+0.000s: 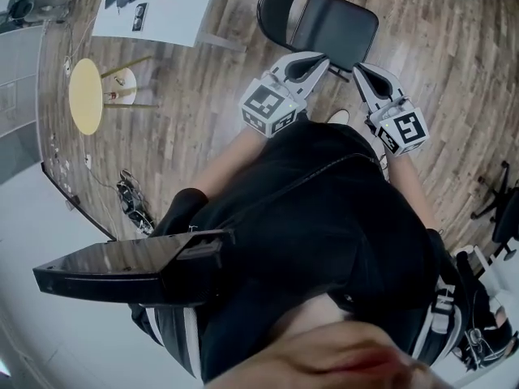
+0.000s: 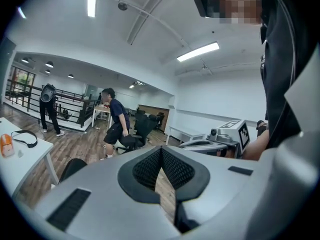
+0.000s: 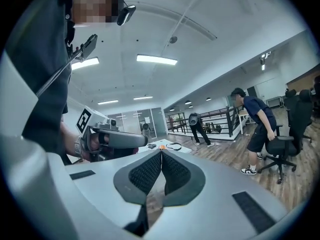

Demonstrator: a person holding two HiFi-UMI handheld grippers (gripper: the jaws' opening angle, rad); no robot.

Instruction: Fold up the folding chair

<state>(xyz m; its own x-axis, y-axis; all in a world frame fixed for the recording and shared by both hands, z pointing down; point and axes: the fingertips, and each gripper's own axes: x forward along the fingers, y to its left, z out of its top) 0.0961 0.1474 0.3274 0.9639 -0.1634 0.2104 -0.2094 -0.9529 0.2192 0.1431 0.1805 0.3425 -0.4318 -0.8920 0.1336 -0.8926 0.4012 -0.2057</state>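
The black folding chair (image 1: 334,24) stands unfolded on the wood floor at the top of the head view, its seat flat and its curved backrest (image 1: 270,6) on the far side. My left gripper (image 1: 321,58) is shut and empty, its tips right by the near edge of the seat. A little to its right, my right gripper (image 1: 358,69) is also shut and empty, at the seat's near corner. In the left gripper view the closed jaws (image 2: 161,149) point level across the room, and a dark rounded chair part (image 2: 73,167) shows low at the left. The right gripper view shows closed jaws (image 3: 161,152) too.
A white table (image 1: 162,10) with small items and a round yellow stool (image 1: 85,96) stand at the upper left. A black office chair base (image 1: 501,205) is at the right edge. A person with an office chair (image 3: 256,126) and another person (image 2: 49,109) stand farther off.
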